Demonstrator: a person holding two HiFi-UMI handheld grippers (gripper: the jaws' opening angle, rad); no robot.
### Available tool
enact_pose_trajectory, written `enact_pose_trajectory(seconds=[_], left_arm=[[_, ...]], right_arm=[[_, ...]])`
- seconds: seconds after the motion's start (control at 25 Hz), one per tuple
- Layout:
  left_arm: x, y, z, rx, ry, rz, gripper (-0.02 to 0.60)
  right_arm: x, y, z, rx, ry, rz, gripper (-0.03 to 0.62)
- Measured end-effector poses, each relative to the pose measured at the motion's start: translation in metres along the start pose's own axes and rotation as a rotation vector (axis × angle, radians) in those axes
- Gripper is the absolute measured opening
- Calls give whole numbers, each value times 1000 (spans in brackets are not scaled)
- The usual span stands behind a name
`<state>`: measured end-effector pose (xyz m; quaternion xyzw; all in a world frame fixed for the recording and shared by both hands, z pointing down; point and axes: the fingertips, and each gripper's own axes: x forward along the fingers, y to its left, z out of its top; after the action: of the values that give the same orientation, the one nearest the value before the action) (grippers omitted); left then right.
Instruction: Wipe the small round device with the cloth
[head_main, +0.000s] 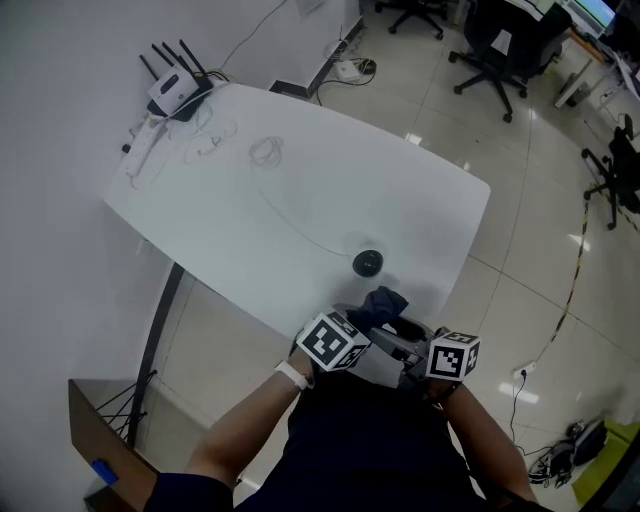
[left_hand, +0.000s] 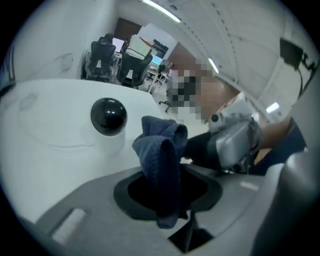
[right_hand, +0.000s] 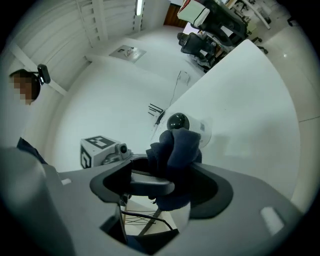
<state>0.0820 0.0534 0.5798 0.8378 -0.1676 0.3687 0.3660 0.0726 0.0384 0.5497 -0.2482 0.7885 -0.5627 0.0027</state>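
Left gripper (left_hand: 167, 197) clamped on the cloth (left_hand: 160, 150), right gripper (right_hand: 167, 192) wide apart around it, small round device (right_hand: 177, 121) partly hidden behind.

The light was bright and even, from ceiling strips (left_hand: 160, 10) overhead. The floor (head_main: 540, 250) carried pale patches of glare. The white table (head_main: 300, 200) looked nearly washed out, and the device (right_hand: 177, 121) cast only a soft shadow. Both gripper views bent strongly and went black at the corners. The cloth (left_hand: 161, 165) was sharp, its weave plain, while the foreground nearest the lens was soft.
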Motion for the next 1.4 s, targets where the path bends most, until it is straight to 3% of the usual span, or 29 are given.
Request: enact_pose_trajectory(seconds=[0.08,0.28,0.4,0.52,0.6,0.72,0.96,1.16,1.4], left_arm=[[1,1,-8,46,30,36,115],[-4,-9,-14,0,-15,-65,127],[-8,-13,-15,-38,-48,-135,142],[-12,-17,-11,-60,-93,-195,252],[-18,-8,-11,-58,-115,-167,258],[-38,25,-7,-108,-193,-59,234],[-78,76,16,-234,-366,103,192],[-76,78,24,-229,-373,118,183],[-60,80,25,-140,-320,161,195]], right_arm=[[13,-1,-6,1,29,-18,342],[27,-4,-15,33,93,-6,334],[28,-11,-15,10,103,-28,204],[25,-17,-2,-53,46,-73,111],[22,-29,6,-109,23,-149,92],[25,-55,6,-144,96,-261,89],[54,-56,2,-227,241,-244,87],[72,-56,-14,-208,353,-223,87],[53,-77,0,-217,393,-295,87]])
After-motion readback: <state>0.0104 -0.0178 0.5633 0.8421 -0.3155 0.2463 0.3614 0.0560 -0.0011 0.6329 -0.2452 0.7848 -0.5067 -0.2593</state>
